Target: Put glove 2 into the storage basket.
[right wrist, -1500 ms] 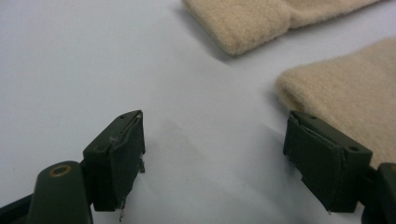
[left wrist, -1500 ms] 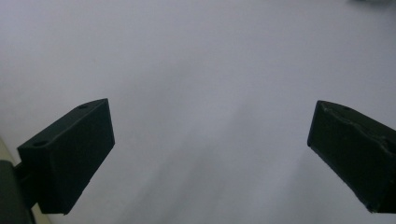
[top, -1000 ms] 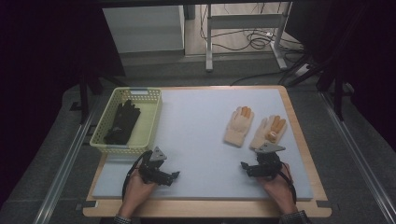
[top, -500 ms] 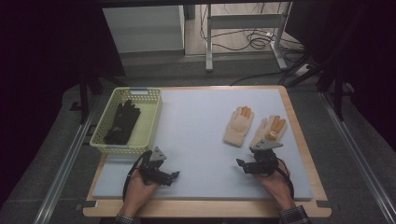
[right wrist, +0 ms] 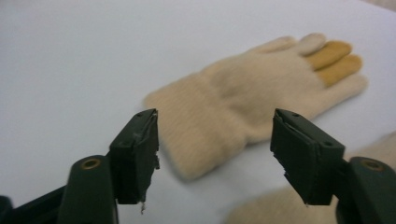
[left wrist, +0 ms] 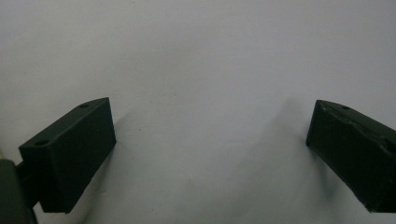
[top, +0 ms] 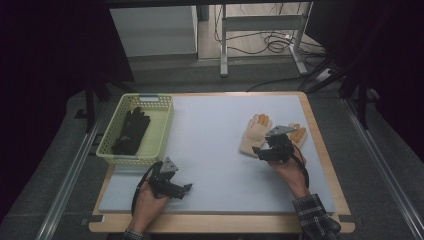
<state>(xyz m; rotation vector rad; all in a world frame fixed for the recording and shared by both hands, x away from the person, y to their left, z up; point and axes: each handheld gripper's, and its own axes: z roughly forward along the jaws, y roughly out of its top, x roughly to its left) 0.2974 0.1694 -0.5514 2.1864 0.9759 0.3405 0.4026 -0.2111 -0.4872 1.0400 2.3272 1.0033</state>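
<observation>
Two cream knitted gloves with orange fingertips lie on the right of the pale mat [top: 215,130]. The left cream glove [top: 252,131] [right wrist: 243,93] is flat, cuff towards me. The right cream glove [top: 300,133] [right wrist: 261,205] is partly hidden by my right gripper [top: 258,150] [right wrist: 215,121]. That gripper hovers at the left glove's cuff, open, and its jaws have just been closing. The cuff sits in the gap but neither pad touches it. My left gripper [top: 187,189] [left wrist: 212,109] rests low at the mat's front left, open wide over bare mat.
A yellow-green mesh basket [top: 127,159] stands at the table's left edge with black gloves [top: 131,131] inside. The wooden table rim [top: 320,150] frames the mat. Beyond the far edge are a table frame and cables on the floor.
My right hand has moved away from the front edge, up to the cream gloves, and now covers part of the right one. The left hand has kept still.
</observation>
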